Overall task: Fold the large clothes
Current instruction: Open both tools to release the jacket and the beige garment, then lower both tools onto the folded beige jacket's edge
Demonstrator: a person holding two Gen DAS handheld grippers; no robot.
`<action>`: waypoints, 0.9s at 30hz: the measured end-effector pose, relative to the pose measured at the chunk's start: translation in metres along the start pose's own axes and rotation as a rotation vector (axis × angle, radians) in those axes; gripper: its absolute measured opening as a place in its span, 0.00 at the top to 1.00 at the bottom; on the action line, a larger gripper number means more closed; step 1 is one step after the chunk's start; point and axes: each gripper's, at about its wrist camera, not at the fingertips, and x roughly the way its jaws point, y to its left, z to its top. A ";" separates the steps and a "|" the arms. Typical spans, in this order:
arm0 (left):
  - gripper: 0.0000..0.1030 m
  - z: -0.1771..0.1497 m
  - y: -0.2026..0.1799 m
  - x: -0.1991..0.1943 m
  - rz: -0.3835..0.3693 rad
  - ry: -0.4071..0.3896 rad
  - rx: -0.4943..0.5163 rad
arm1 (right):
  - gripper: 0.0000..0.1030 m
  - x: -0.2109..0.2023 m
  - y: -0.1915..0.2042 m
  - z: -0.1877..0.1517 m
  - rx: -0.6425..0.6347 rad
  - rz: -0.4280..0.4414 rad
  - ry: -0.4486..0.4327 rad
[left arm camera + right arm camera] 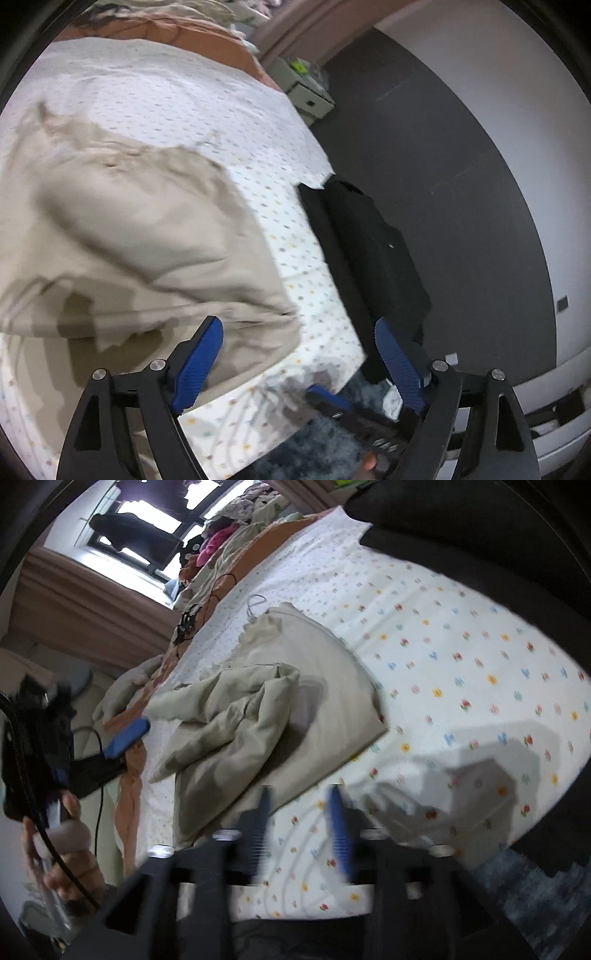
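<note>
Left wrist view shows the left gripper (295, 354) wide and empty, the right gripper (301, 827) half open and empty too, both near the beige cloth (295, 686) lying part-folded on the flowery bed (480, 646), likely let go to settle.

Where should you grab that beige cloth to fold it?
Probably at the flat near corner of the beige garment, coming in low from the bed's near edge. That edge lies smooth on the flowered sheet; the left part is bunched up.
</note>
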 end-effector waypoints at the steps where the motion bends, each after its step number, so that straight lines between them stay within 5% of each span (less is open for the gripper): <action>1: 0.17 -0.005 0.007 -0.010 0.012 -0.011 -0.016 | 0.49 0.000 0.002 0.002 -0.012 -0.002 -0.006; 9: 0.17 -0.037 0.081 -0.078 0.149 -0.124 -0.149 | 0.47 0.026 0.024 0.042 -0.118 -0.046 0.000; 16: 0.17 -0.067 0.135 -0.096 0.241 -0.152 -0.255 | 0.48 0.063 0.021 0.060 -0.152 -0.084 0.068; 17: 0.17 -0.071 0.141 -0.097 0.254 -0.152 -0.269 | 0.52 0.067 0.019 0.060 -0.155 -0.082 0.076; 18: 0.17 -0.075 0.148 -0.096 0.264 -0.146 -0.283 | 0.68 0.070 0.018 0.060 -0.159 -0.080 0.075; 21: 0.17 -0.082 0.162 -0.088 0.281 -0.113 -0.318 | 0.83 0.071 0.015 0.061 -0.158 -0.052 0.051; 27: 0.29 -0.090 0.166 -0.074 0.287 -0.070 -0.325 | 0.89 0.046 0.021 0.059 -0.181 -0.011 -0.030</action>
